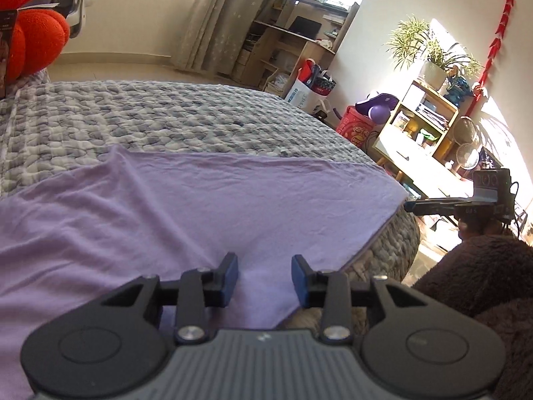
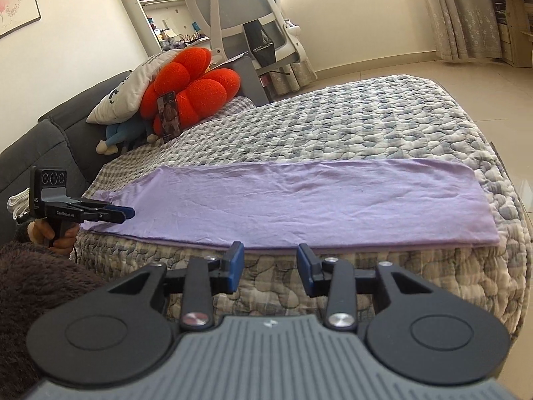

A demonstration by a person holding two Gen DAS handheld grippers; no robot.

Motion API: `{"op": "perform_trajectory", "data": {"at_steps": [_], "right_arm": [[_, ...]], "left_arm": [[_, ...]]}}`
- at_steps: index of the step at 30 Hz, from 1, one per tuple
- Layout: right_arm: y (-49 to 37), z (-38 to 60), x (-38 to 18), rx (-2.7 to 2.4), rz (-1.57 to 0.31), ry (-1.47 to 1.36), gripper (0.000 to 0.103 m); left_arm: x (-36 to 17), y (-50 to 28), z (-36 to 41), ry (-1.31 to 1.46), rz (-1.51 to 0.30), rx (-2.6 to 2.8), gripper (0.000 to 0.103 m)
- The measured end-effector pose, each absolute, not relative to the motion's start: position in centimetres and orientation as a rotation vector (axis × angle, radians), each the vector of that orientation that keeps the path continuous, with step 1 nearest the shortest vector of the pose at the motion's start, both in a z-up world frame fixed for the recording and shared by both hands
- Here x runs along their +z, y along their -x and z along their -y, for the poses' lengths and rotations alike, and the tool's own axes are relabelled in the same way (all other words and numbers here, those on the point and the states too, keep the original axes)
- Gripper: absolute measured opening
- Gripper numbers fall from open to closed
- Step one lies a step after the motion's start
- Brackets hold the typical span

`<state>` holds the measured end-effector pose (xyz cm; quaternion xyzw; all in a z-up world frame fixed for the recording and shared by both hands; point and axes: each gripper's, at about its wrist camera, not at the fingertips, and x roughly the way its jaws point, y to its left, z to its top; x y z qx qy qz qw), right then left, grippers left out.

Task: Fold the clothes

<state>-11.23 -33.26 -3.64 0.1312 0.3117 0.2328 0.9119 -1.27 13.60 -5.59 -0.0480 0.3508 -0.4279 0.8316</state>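
Observation:
A lilac garment (image 2: 299, 203) lies flat as a long folded strip along the near edge of the quilted bed (image 2: 349, 126); it fills the left wrist view too (image 1: 166, 213). My left gripper (image 1: 265, 278) is open and empty, hovering just above the garment's near edge; it also shows in the right wrist view (image 2: 128, 213) at the garment's left end. My right gripper (image 2: 269, 266) is open and empty, in front of the bed side, just below the garment's near edge; in the left wrist view (image 1: 409, 206) it sits off the garment's far corner.
An orange flower cushion (image 2: 196, 90), a white pillow (image 2: 133, 90) and a soft toy lie at the bed's head. A white office chair (image 2: 246, 23) stands behind. A shelf with plants (image 1: 426, 106), a desk and fans stand beyond the bed. A brown fleece sleeve (image 1: 473, 273) is beside me.

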Motion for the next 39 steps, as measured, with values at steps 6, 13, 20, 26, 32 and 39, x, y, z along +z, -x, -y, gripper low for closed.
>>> {"op": "perform_trajectory", "data": {"at_steps": [6, 13, 20, 26, 32, 39], "right_arm": [[11.8, 33.7, -3.6, 0.41, -0.637, -0.291, 0.044], [12.2, 35.5, -3.8, 0.266, -0.63, -0.368, 0.049], [12.3, 38.1, -4.4, 0.097, -0.622, -0.478, 0.05], [12.3, 39.1, -5.1, -0.015, -0.597, -0.572, 0.05], [11.7, 38.9, -5.5, -0.109, -0.561, -0.63, 0.05], [11.5, 38.9, -6.2, -0.23, -0.502, -0.726, 0.05]], "left_arm": [[-4.4, 1.1, -16.1, 0.115, -0.684, -0.786, 0.045], [-4.7, 0.3, -17.2, 0.094, -0.707, -0.662, 0.046], [-2.7, 1.7, -15.6, 0.115, -0.634, -0.591, 0.057], [-1.7, 2.2, -14.9, 0.177, -0.622, -0.561, 0.063], [-1.9, 2.3, -13.7, 0.182, -0.638, -0.579, 0.065], [-2.3, 1.7, -12.0, 0.191, -0.653, -0.599, 0.065]]}}
